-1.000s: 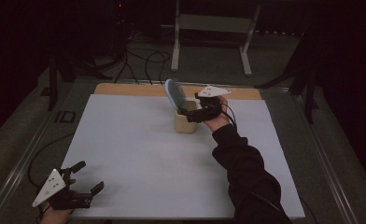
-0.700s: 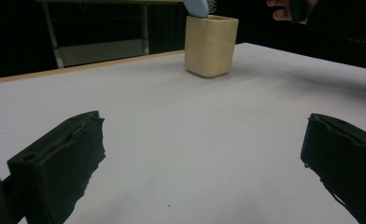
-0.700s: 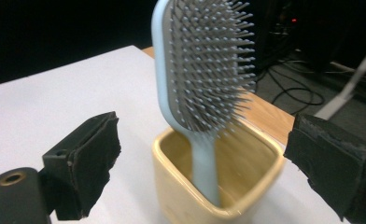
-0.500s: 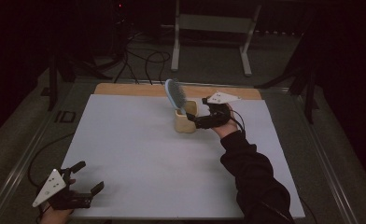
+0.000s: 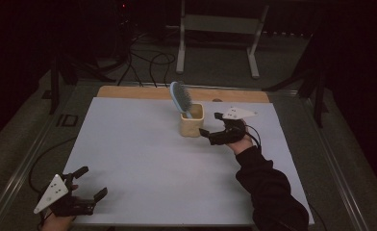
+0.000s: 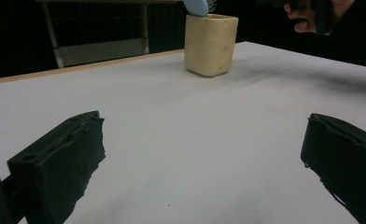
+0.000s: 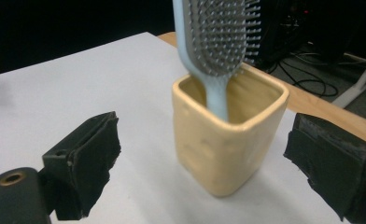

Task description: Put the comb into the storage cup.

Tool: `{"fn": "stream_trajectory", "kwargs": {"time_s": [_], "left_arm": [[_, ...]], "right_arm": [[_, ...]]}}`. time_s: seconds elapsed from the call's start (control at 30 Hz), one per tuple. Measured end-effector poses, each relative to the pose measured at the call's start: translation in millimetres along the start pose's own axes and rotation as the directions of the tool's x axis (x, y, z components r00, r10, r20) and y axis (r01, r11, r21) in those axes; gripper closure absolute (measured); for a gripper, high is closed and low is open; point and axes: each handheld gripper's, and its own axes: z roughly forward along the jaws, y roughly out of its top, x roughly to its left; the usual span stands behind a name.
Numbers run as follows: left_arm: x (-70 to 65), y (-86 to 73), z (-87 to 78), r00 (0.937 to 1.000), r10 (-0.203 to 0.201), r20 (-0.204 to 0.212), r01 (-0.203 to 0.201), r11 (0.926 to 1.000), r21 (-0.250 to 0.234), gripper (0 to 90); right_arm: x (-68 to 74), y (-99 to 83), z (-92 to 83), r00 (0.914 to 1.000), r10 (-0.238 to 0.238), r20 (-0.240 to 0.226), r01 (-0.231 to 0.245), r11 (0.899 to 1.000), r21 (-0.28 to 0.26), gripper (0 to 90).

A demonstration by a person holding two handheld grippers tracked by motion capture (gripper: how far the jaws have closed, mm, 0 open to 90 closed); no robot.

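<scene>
on white table [image 5: 143, 159], cup [image 5: 192, 121] with hairbrush [image 5: 180, 97]

At centre frame of the high view we see a hairbrush [image 5: 179, 97] standing in a cup [image 5: 192, 120] on the table [image 5: 143, 159]; the right gripper [image 5: 209, 135] sits just right of the cup, the left gripper [image 5: 91, 183] at lower left, well apart.
</scene>
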Motion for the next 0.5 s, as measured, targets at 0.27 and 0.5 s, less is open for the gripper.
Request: {"fn": "stream_trajectory", "kwargs": {"time_s": [0.27, 0.5], "left_arm": [[0.0, 0.1, -0.2, 1.0000, -0.001, 0.000, 0.001, 1.0000, 0.000, 0.0], [0.0, 0.1, -0.2, 1.0000, -0.003, -0.001, 0.003, 1.0000, -0.002, 0.0]], "right_arm": [[5.9, -21.7, -11.0, 0.9999, 0.007, -0.012, -0.007, 1.000, 0.013, 9.0], [10.2, -42.0, -21.8, 0.9995, 0.022, -0.024, -0.021, 1.000, 0.022, 9.0]]}}
